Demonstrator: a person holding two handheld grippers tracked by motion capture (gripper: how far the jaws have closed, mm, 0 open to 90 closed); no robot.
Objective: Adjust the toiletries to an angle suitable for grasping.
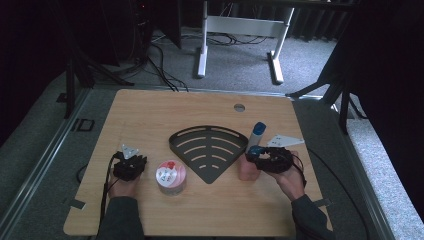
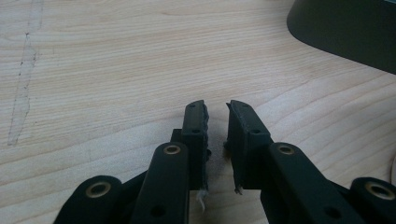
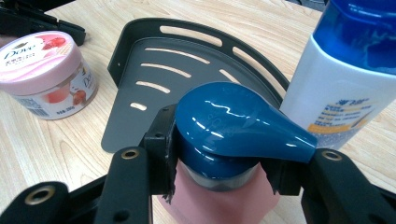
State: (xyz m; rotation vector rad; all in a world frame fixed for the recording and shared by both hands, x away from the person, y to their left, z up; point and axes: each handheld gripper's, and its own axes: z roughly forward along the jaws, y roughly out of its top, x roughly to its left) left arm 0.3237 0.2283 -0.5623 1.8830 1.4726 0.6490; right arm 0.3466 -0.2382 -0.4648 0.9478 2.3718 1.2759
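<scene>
My right gripper [image 3: 217, 161] is shut on the blue pump cap [image 3: 233, 123] of a pink bottle [image 3: 219, 205], which stands upright on the table beside the black corner rack [image 3: 159, 79]. In the high view the pink bottle [image 1: 247, 170] is right of the rack [image 1: 207, 147] with the right gripper [image 1: 256, 154] at its top. A white bottle with a blue cap [image 3: 345, 70] stands just behind it. My left gripper [image 2: 217, 119] hovers low over bare wood with its jaws slightly apart and nothing between them. It sits at the left [image 1: 131, 161], next to a Dove jar [image 1: 171, 176].
The Dove jar [image 3: 44, 74] has a pink-and-white lid and stands left of the rack. The wooden table [image 1: 150, 115] has a round cable hole [image 1: 239, 107] at the back. A white desk frame [image 1: 240, 30] and cables lie on the floor beyond.
</scene>
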